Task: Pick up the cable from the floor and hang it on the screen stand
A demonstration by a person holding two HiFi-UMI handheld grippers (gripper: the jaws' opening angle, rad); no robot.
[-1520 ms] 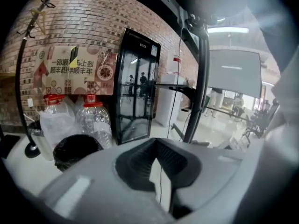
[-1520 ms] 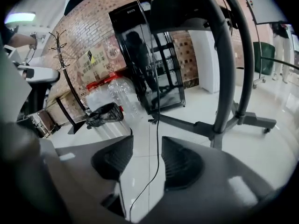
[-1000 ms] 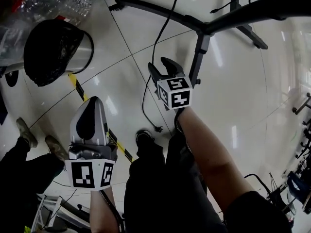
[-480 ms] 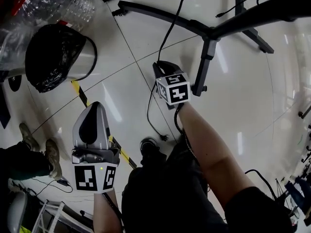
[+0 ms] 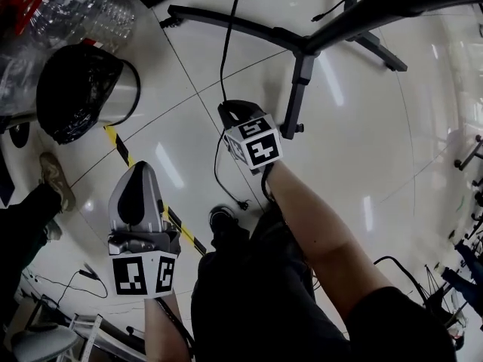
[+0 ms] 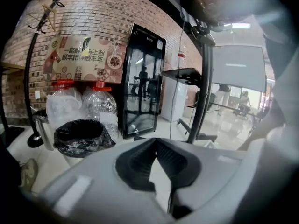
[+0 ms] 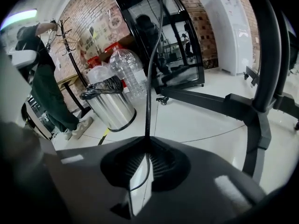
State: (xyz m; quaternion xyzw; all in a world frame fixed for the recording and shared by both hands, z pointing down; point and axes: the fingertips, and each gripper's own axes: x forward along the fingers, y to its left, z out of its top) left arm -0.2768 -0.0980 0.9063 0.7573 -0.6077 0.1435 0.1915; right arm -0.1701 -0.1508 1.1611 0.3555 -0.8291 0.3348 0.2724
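A thin black cable [image 5: 223, 59] runs from the top of the head view down into my right gripper [image 5: 230, 110], then loops over the white floor to its plug [image 5: 243, 202]. The right gripper's jaws have just been closing and now pinch the cable [image 7: 150, 78], which rises straight up from the fingertips in the right gripper view. The black screen stand [image 5: 302, 51] has its legs spread just right of that gripper, and its post [image 7: 257, 120] stands close by. My left gripper [image 5: 139, 168] hangs lower left, shut and holding nothing.
A steel bin with a black liner [image 5: 83, 89] stands at the left, with large water bottles [image 5: 83, 6] behind it. Yellow-black tape [image 5: 121, 145] crosses the floor. A person [image 7: 46, 92] stands by the bin. More cables lie at the lower right.
The right gripper's jaws went from wide open to closed on the cable and shifted slightly left. The cable now runs straighter up from the gripper. The left gripper stayed put.
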